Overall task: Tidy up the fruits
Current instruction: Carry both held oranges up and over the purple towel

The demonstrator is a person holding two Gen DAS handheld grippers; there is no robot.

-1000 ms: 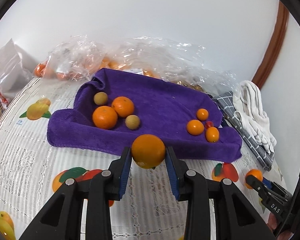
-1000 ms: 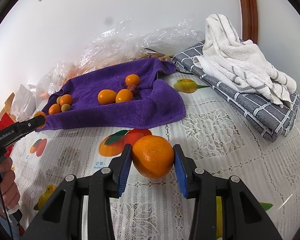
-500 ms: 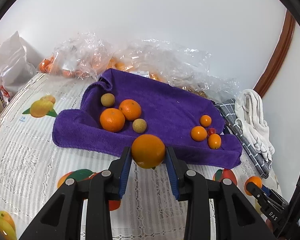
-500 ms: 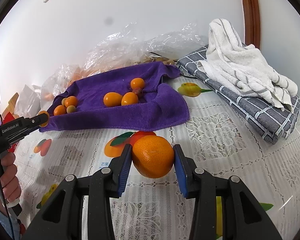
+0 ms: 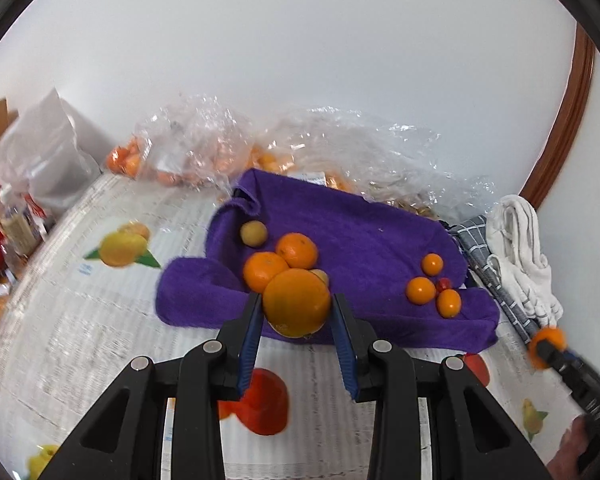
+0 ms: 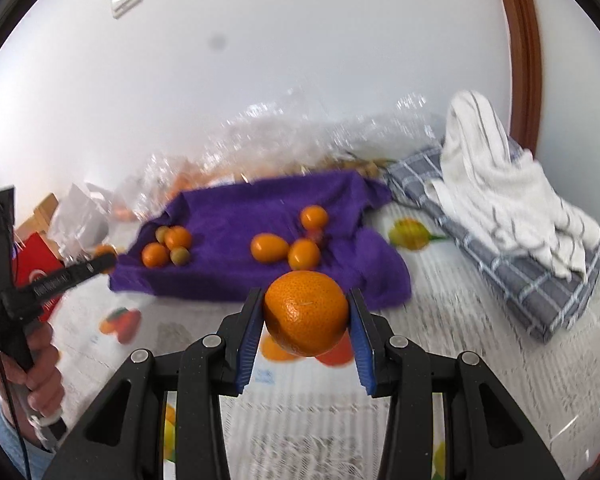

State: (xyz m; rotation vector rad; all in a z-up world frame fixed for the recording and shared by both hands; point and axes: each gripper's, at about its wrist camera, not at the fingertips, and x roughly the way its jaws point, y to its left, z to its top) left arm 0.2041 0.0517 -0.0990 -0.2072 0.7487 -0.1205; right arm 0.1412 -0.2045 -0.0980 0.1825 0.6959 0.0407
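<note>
Left claw (image 5: 296, 306): clamped on a smooth orange (image 5: 297, 302), raised at the near hem of the purple towel (image 5: 364, 236).
Right claw (image 6: 305, 312): gripping a mandarin (image 6: 306, 313) above the tabletop (image 6: 452, 320).
Writing: blurred, unreadable.
Open room: bare towel middle.

The near strip of the surface (image 5: 80, 320) in front of the towel (image 5: 360, 240) lies bare, an open lane along the towel's front edge. The towel's middle is free cloth between two clusters: oranges (image 5: 280, 260) on the left, kumquats (image 5: 432, 292) on the right. Plastic bags (image 5: 320, 152) close off the back against the wall. The folded cloths (image 6: 512, 208) block the right side. A red box (image 6: 36, 264) and a white bag (image 5: 48, 160) crowd the far left edge.
</note>
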